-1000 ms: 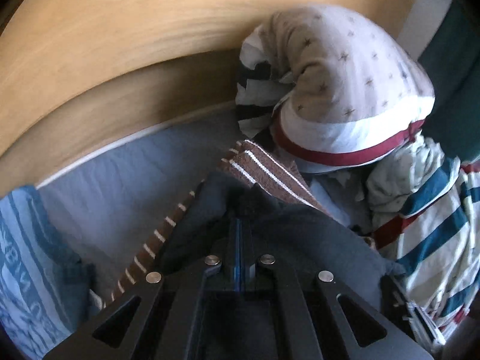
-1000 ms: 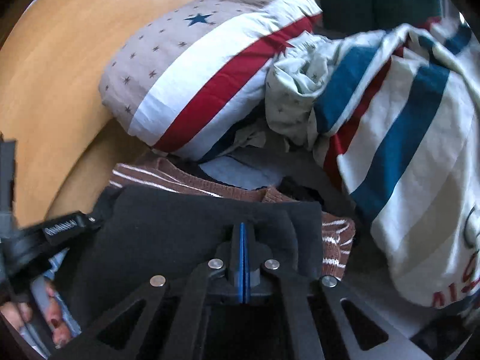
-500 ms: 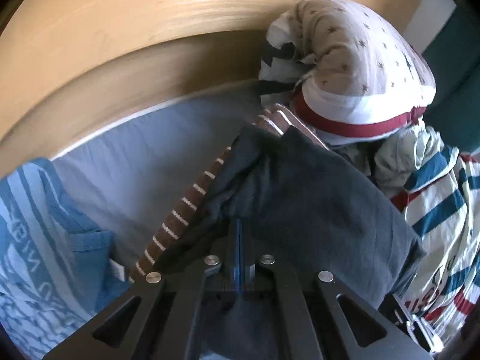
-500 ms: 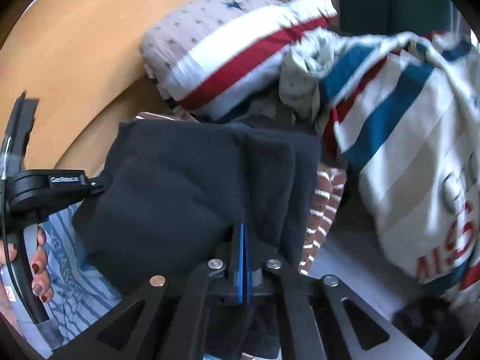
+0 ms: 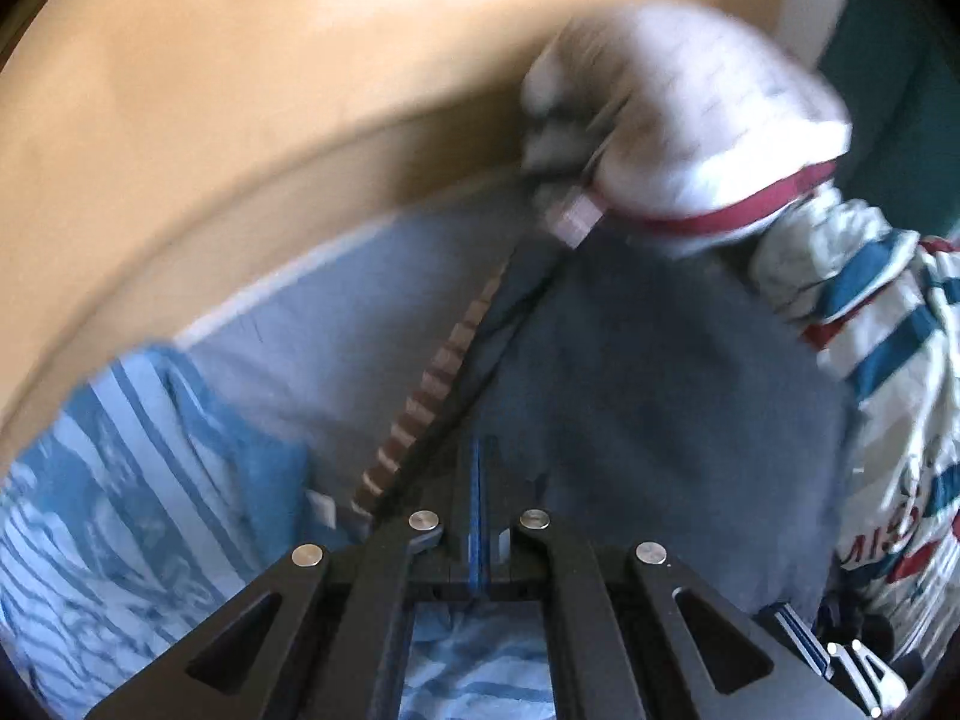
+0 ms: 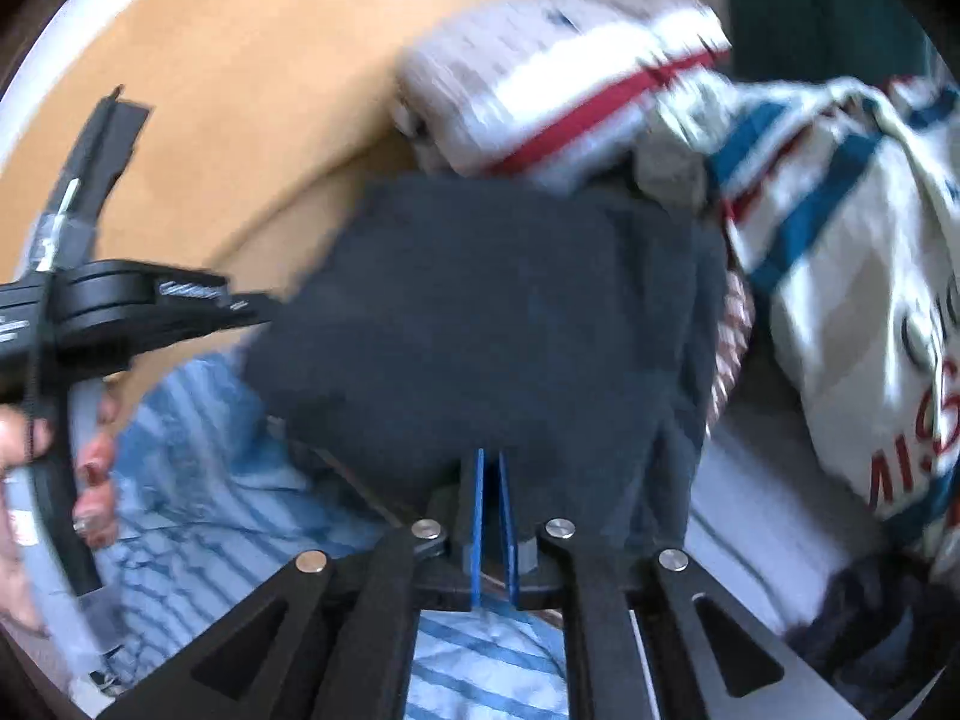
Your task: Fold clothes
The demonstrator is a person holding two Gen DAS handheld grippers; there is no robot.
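Note:
A folded dark navy garment (image 5: 648,396) hangs between both grippers, and a brown striped garment (image 5: 432,384) shows along its edge. My left gripper (image 5: 480,450) is shut on the near edge of the navy cloth. My right gripper (image 6: 491,462) is shut on the same navy garment (image 6: 480,312) from the other side, with the brown stripes (image 6: 729,348) peeking out on the right. In the right wrist view the left gripper (image 6: 264,306) bites the garment's left corner, held by a hand (image 6: 90,468). A blue striped cloth (image 6: 198,480) lies beneath.
A star-and-red-stripe pillow (image 5: 690,120) leans on the wooden headboard (image 5: 240,90). A crumpled white, teal and red striped garment (image 6: 840,240) lies on the right. Grey-blue sheet (image 5: 336,312) shows beside the blue striped cloth (image 5: 132,498). The picture is blurred.
Both grippers have carried the navy and brown garments away from the pillow, over the blue striped cloth. More of that cloth shows now, and the pillow has shifted up and right.

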